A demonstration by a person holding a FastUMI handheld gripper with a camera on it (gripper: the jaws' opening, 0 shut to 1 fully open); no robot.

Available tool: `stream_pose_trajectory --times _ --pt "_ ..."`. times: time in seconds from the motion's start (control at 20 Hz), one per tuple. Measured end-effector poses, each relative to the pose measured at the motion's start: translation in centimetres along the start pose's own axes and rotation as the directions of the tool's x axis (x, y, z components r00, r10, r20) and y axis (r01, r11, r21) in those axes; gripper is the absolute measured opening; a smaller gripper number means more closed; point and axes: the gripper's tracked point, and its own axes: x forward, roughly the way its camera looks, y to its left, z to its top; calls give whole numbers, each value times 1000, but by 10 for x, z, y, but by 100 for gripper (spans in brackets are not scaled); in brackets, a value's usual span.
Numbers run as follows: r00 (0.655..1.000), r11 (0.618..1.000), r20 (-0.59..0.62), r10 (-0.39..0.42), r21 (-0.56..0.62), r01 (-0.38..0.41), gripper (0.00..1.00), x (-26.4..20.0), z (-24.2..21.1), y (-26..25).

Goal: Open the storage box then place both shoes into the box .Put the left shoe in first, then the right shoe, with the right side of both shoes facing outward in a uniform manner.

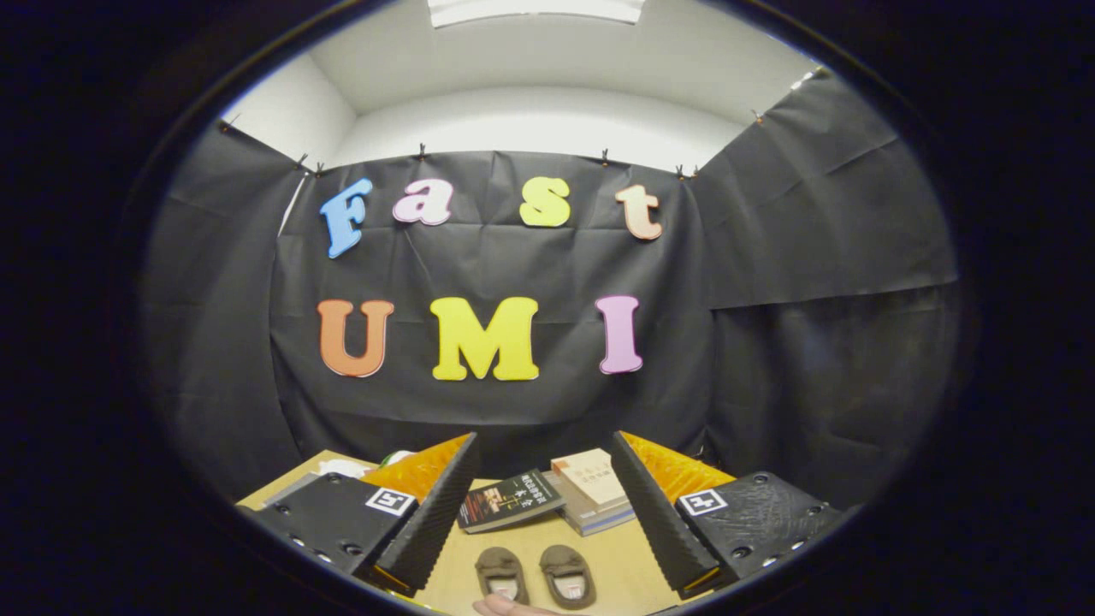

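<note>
The gripper (543, 505) is held wide open above the table (629, 565), nothing between its fingers, and below them two brown shoes (535, 575) lie side by side, with a dark book (509, 500) and stacked books (592, 492) beyond them.

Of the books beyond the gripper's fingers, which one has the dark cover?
The single book lying flat beside the stack of books, nearer the two shoes; the stacked ones have pale covers. The gripper is open, holding nothing.
</note>
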Motion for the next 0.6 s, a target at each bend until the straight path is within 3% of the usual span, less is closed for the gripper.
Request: stream_pose_trajectory --times 0.4,0.6 --pt "990 995 -100 94 -7 -95 96 38 -66 30" --pt "943 974 -244 226 36 -225 97 62 -132 81"
